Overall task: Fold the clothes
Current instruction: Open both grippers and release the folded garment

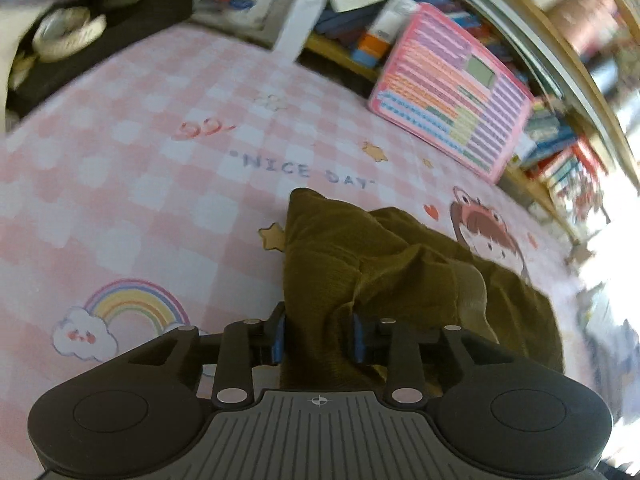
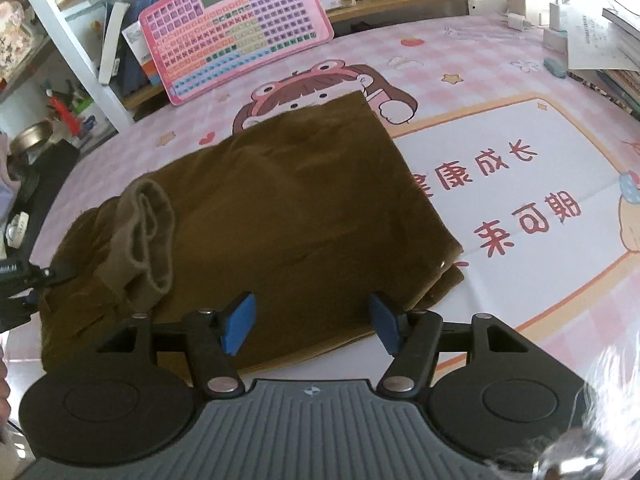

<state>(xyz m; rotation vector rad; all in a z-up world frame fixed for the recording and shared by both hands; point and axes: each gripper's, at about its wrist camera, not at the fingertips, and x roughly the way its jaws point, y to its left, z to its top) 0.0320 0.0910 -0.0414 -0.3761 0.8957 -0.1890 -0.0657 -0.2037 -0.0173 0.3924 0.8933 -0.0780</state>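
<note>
An olive-brown corduroy garment (image 2: pixel 300 208) lies folded flat on the pink cartoon mat (image 2: pixel 520 208), with a ribbed band (image 2: pixel 148 236) flipped up at its bunched left end. In the left wrist view my left gripper (image 1: pixel 318 338) is closed on a thick bunch of that garment (image 1: pixel 380 264); the cloth fills the gap and touches both blue pads. The left gripper's black tip (image 2: pixel 40 274) shows at the garment's left end. My right gripper (image 2: pixel 310 326) hangs open over the garment's near edge, with nothing pinched between its pads.
A pink toy keyboard (image 2: pixel 236 28) leans against the bookshelf behind the mat, also visible as the pink board (image 1: pixel 452 92). Chargers and stacked books (image 2: pixel 600 44) crowd the back right. A tape roll (image 1: pixel 68 34) sits on a dark surface at the far left.
</note>
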